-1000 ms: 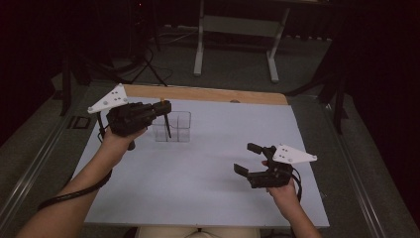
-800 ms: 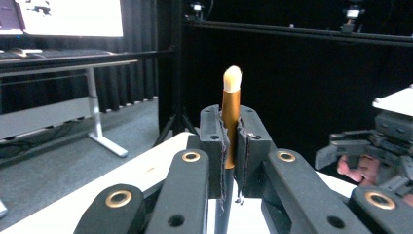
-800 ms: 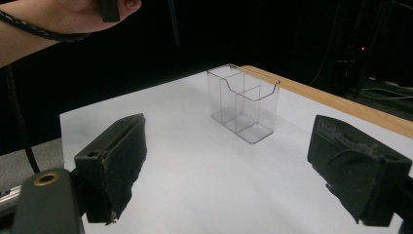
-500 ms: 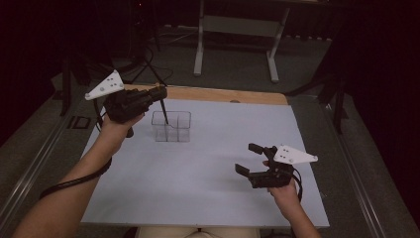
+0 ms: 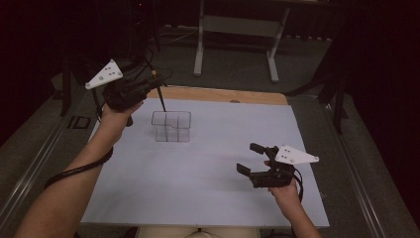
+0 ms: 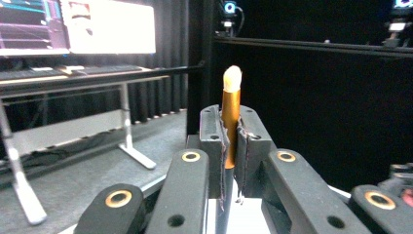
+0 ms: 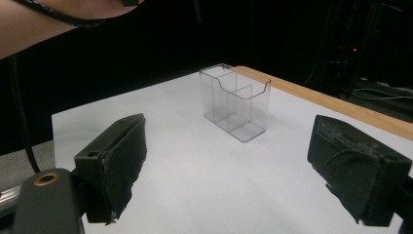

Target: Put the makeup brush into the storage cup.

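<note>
1. my left gripper (image 5: 148, 88) is clamped on a thin brush (image 6: 231, 114), held above the table (image 5: 208, 208) behind the clear holder (image 5: 171, 126).
2. my right gripper (image 5: 252, 161) sits wide open, nothing between its pads, near the table's right edge.

One clear divided holder (image 5: 171, 126), one gold-handled brush (image 6: 231, 117), two grippers, one table (image 5: 208, 198).

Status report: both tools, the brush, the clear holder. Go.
Left tool shut on brush, above clear holder. Right tool open, empty, over table. Holder empty, nothing in the way.
</note>
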Motion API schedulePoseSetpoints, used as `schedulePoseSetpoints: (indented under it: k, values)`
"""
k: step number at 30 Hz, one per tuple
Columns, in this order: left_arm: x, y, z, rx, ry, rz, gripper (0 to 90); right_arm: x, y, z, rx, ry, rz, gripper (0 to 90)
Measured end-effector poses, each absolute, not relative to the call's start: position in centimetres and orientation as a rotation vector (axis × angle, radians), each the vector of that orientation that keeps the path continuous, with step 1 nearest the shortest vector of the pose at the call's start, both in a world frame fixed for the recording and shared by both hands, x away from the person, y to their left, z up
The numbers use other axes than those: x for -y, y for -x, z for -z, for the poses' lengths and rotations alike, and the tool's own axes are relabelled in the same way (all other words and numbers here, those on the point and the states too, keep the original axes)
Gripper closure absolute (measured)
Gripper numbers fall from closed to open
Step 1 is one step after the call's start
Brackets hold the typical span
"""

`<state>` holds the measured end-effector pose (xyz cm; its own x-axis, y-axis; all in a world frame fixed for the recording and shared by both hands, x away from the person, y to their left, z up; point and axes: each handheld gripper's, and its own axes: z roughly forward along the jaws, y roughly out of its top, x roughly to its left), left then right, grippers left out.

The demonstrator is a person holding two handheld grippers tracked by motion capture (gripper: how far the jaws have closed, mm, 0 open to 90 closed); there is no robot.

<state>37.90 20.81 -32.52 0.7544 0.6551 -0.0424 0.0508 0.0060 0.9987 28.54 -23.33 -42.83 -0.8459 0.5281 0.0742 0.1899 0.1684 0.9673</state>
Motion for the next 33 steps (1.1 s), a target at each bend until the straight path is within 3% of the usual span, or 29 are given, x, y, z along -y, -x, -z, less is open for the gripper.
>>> schedulePoseSetpoints:
  k: [12, 33]
  values:
    - [-21.2, -40.1, 32.6, -0.634, -1.509, -0.569, 84.6, 23.2, -28.6, 43.0, -2.185, -0.69, -1.724, 14.3]
    - [-22.0, -41.9, 35.9, -0.721, -1.52, -0.577, 84.5, 23.3, -28.7, 43.1, -2.192, -0.686, -1.719, 14.3]
